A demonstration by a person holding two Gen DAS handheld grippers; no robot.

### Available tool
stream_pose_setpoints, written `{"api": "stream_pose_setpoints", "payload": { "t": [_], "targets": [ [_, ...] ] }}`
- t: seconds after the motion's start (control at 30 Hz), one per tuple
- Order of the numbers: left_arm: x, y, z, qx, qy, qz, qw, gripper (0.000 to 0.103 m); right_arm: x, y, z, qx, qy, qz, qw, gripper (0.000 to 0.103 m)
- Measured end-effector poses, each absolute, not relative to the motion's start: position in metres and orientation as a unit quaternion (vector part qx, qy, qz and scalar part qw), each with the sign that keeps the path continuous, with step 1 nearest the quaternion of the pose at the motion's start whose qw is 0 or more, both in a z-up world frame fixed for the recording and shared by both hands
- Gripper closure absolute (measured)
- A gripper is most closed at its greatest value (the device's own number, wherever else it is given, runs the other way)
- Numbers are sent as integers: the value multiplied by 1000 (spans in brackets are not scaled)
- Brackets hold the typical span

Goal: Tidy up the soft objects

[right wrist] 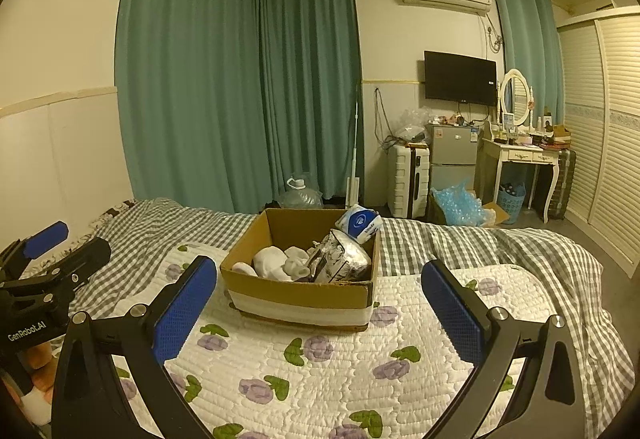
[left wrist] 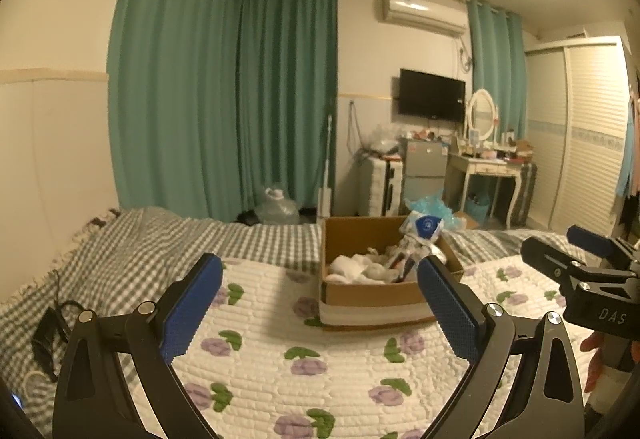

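Both claws, left (left wrist: 320, 293) and right (right wrist: 319, 297), gape wide, empty.
Box (right wrist: 298, 301) on quilt (right wrist: 320, 379) holds white cloths (right wrist: 276, 263); its deeper contents are hidden.

Left hand-held gripper (left wrist: 320, 279) gapes (right hand-held gripper (right wrist: 319, 281) likewise).

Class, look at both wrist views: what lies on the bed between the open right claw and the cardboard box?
Only bare floral quilt lies between the right claw and the cardboard box; nothing rests on that stretch. The right wrist view shows it best.
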State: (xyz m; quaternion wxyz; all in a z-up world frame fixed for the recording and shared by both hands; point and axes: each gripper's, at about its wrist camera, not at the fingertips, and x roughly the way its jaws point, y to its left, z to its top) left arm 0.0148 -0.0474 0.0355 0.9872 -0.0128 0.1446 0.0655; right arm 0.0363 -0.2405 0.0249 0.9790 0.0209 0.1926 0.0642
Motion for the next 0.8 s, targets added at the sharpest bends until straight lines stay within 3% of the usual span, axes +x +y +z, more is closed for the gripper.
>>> {"api": "stream_pose_setpoints", "payload": {
  "t": [0.8],
  "targets": [
    [15, -45, 35, -11, 147, 63, 987, 3, 36, -239, 21, 23, 198, 64, 978, 0]
  ]
}}
